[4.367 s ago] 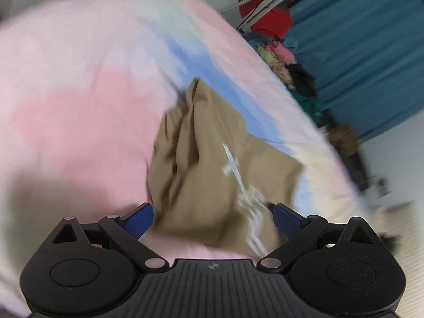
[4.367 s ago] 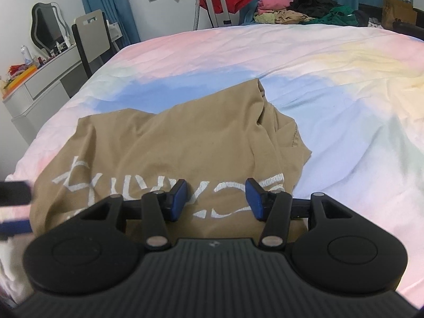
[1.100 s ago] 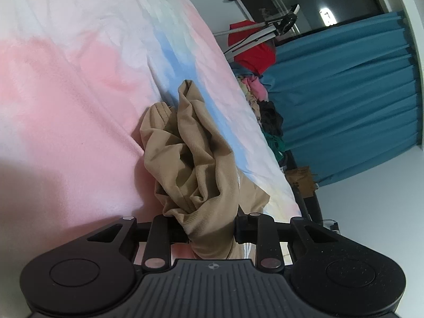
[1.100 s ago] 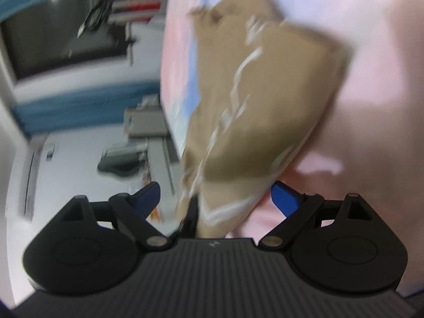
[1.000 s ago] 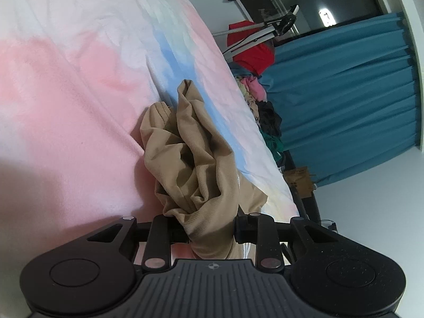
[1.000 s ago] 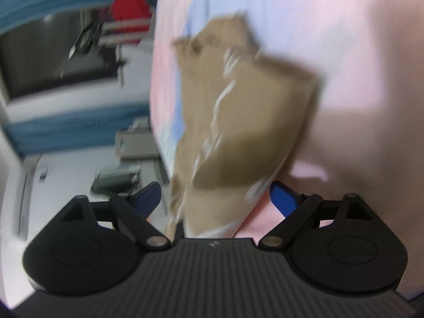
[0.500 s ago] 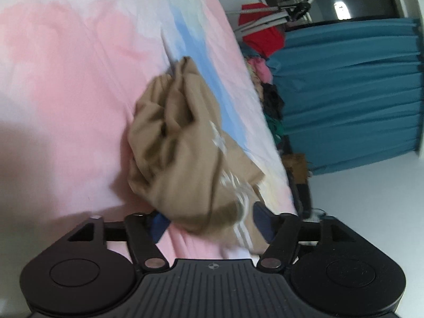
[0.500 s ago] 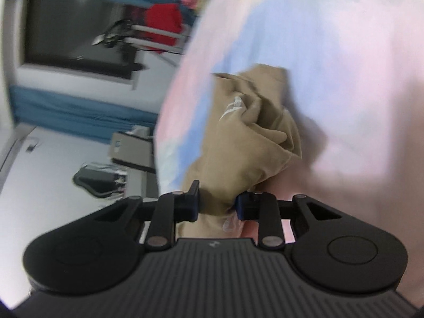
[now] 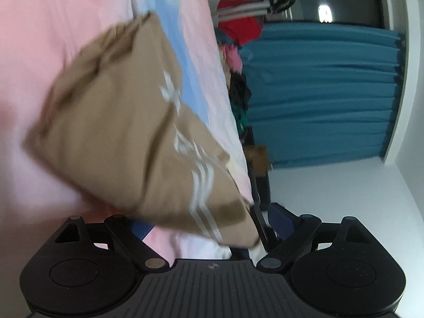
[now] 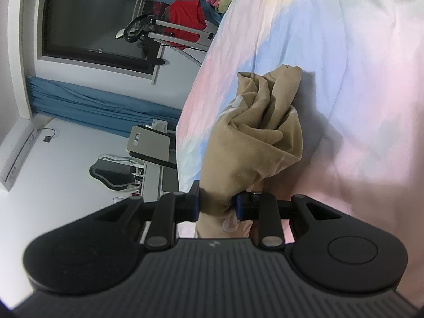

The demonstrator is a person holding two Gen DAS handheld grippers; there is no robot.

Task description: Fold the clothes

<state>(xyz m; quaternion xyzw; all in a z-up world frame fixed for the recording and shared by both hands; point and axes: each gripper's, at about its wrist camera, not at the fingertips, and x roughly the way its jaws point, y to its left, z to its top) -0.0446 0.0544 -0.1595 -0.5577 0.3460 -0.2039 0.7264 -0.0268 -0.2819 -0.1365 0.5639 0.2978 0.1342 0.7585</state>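
A tan T-shirt with white lettering (image 9: 127, 137) hangs bunched over the pastel bedsheet (image 9: 39, 26). In the left wrist view it is blurred and fills the middle; my left gripper (image 9: 209, 225) is open, its blue pads wide apart, with the cloth's lower edge passing between them. In the right wrist view my right gripper (image 10: 217, 206) is shut on a gathered part of the T-shirt (image 10: 254, 137), which bunches up in front of it above the bedsheet (image 10: 344, 53).
Blue curtains (image 9: 318, 92), a pile of clothes (image 9: 235, 79) and a red garment on a rack (image 10: 185, 21) stand beyond the bed. A chair (image 10: 151, 145) and a dresser with a mirror (image 10: 114, 169) stand beside the bed.
My left gripper has opened and let go of the T-shirt. My right gripper closed on the shirt half a second ago and still holds it, lifted.
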